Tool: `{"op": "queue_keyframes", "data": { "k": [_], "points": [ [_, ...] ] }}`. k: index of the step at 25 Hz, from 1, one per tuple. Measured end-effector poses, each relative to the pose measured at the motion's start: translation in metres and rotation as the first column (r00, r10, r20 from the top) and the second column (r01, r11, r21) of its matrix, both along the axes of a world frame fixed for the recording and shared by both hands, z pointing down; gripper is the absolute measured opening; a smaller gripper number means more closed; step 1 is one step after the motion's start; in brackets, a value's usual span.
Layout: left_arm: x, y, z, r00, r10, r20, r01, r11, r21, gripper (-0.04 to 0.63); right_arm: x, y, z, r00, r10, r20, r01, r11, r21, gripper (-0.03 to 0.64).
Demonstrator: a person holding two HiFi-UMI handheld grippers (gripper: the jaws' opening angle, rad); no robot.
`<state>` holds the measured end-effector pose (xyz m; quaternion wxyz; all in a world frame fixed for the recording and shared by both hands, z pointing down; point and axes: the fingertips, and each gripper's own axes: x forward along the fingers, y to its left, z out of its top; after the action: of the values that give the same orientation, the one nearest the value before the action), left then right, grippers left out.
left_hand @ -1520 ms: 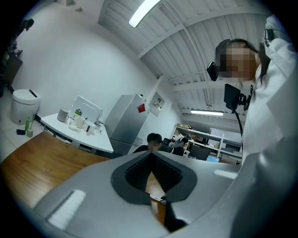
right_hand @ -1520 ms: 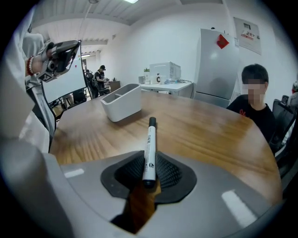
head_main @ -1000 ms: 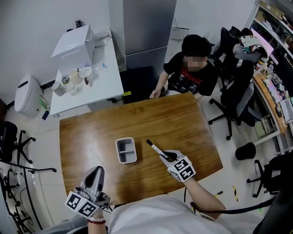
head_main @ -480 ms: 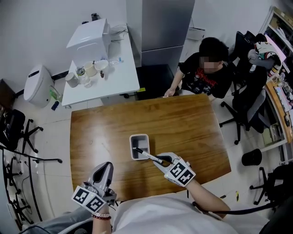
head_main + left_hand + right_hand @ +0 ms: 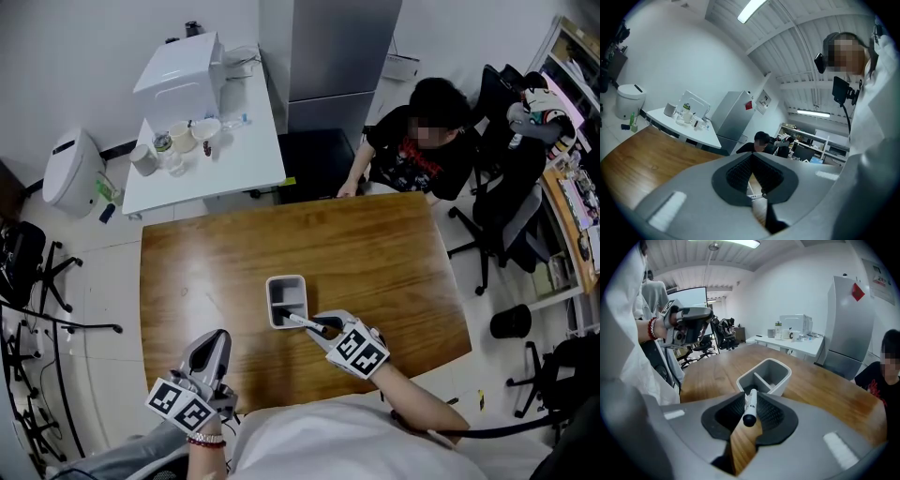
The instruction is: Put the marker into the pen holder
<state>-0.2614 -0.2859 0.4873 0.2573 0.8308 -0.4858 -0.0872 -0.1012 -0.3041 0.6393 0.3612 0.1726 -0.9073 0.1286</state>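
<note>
Between the right gripper's (image 5: 751,398) ribbed pads sits the marker (image 5: 750,408), black cap toward the camera and white barrel pointing away; the jaws stand narrow and clasp it near their tips. That view hides the marker's far end behind the near rim of the grey pen holder (image 5: 782,380), whose two compartments are split by a divider. From the head view, the marker (image 5: 305,322) slants from the right gripper (image 5: 323,328) over the holder's (image 5: 269,305) near rim, its far end inside the near compartment.

Off to the left, the left gripper (image 5: 217,341) hovers above the near edge of the wooden table (image 5: 384,253), well apart from the holder. Its own view shows its jaws (image 5: 751,158) drawn together at the tips with nothing between them. Only the right gripper view shows the hand that carries it, with a red band at the wrist (image 5: 652,328).

Across the table a seated person (image 5: 412,141) in a black shirt rests a hand on the far edge. Beyond stand a white side table (image 5: 234,164) bearing cups and a white appliance (image 5: 178,67), and a tall grey cabinet (image 5: 328,47). Office chairs (image 5: 502,187) show only from the head.
</note>
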Motion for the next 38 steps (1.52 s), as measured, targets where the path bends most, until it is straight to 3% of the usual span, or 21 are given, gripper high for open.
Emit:
{"op": "queue_keyframes", "data": {
  "k": [5, 8, 13, 20, 25, 28, 33, 38],
  "points": [
    [0.002, -0.002, 0.002, 1.0, 0.016, -0.014, -0.017, 1.0, -0.009, -0.008, -0.004, -0.006, -0.004, 0.999, 0.032, 0.029, -0.033, 0.999, 0.026, 0.077],
    [0.002, -0.002, 0.003, 0.999, 0.023, -0.043, -0.023, 1.0, -0.015, -0.008, -0.001, -0.01, -0.004, 0.998, 0.056, 0.037, -0.057, 0.998, 0.025, 0.122],
    [-0.001, -0.007, -0.004, 1.0, 0.02, -0.023, -0.02, 1.0, -0.004, -0.008, 0.01, -0.015, -0.015, 0.993, 0.103, 0.06, -0.106, 0.993, 0.058, 0.138],
    [0.03, 0.012, -0.026, 1.0, 0.002, 0.025, -0.003, 0.999, 0.034, -0.008, 0.061, -0.002, -0.046, 0.975, 0.164, 0.147, -0.178, 0.98, 0.088, 0.138],
    [0.065, 0.048, -0.033, 1.0, -0.03, 0.008, 0.029, 0.998, 0.049, -0.008, 0.096, 0.026, -0.048, 0.973, 0.148, 0.177, -0.162, 0.984, 0.071, 0.13],
    [0.081, 0.066, -0.038, 0.998, -0.052, -0.017, 0.054, 0.995, 0.084, -0.008, 0.118, 0.036, -0.054, 0.977, 0.132, 0.169, -0.153, 0.982, 0.115, 0.127],
    [0.087, 0.091, -0.046, 0.999, -0.038, -0.014, 0.04, 0.993, 0.111, -0.008, 0.148, 0.054, -0.088, 0.96, 0.186, 0.209, -0.23, 0.95, 0.212, 0.069],
    [0.085, 0.114, -0.067, 0.999, -0.034, 0.021, 0.03, 0.986, 0.167, -0.008, 0.162, 0.089, -0.132, 0.92, 0.211, 0.33, -0.317, 0.896, 0.31, 0.046]
  ]
}}
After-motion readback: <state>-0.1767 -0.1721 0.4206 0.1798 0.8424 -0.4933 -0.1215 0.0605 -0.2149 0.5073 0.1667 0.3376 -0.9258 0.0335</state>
